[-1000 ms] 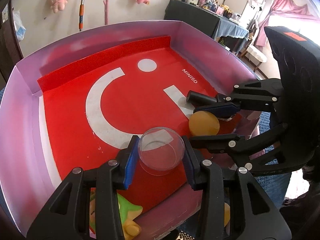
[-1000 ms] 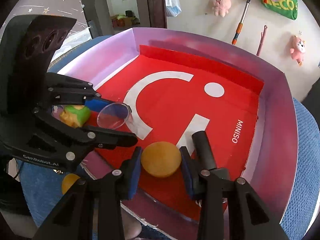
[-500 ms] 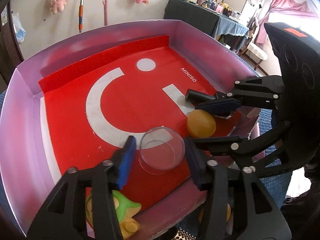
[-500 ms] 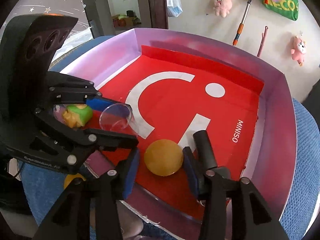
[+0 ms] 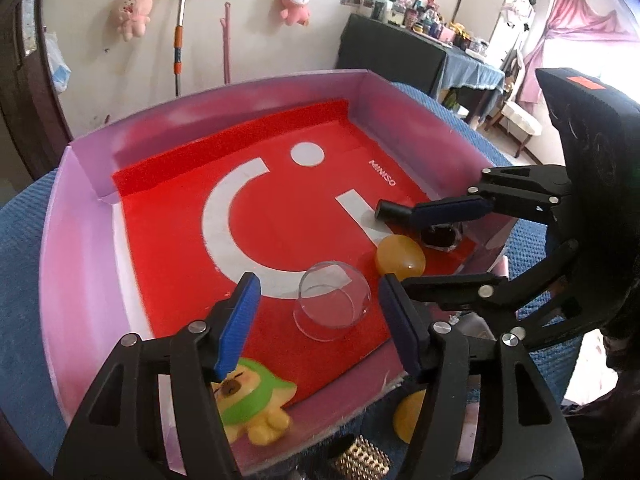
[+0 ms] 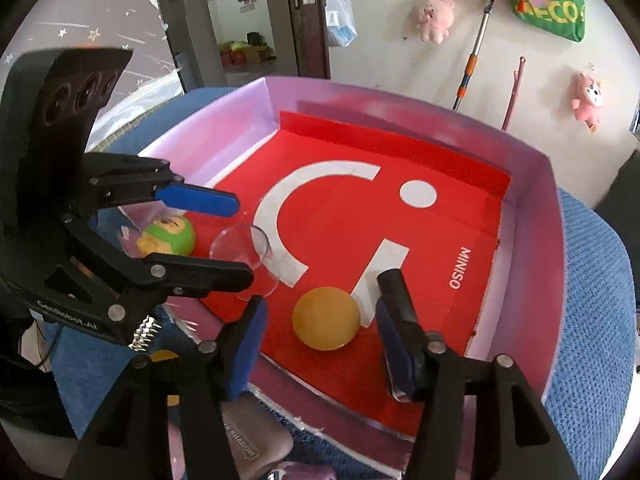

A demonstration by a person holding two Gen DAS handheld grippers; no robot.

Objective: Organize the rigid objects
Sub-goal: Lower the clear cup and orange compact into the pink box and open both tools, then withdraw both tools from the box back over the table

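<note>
A clear plastic half-dome [image 5: 333, 299] lies on the red floor of the box [image 5: 256, 216], between the spread jaws of my open left gripper [image 5: 316, 312]. It also shows in the right wrist view [image 6: 244, 256]. An orange ball [image 6: 326, 323] rests on the box floor between the spread jaws of my open right gripper [image 6: 320, 344]; it also shows in the left wrist view [image 5: 400, 257]. A black cylinder [image 6: 394, 292] lies beside the ball, against my right gripper's right finger. A green and yellow toy figure [image 5: 248, 400] lies at the box's near wall.
The box has pale purple walls [image 6: 528, 280] and stands on a blue knitted cover [image 6: 592, 320]. Another yellow ball [image 5: 408, 416] and a studded metal piece [image 5: 360, 462] lie outside the near wall. A pink case [image 6: 256, 444] lies below the box.
Both grippers have opened and drawn back. The clear dome and the orange ball, held a second ago, now lie free on the box floor.
</note>
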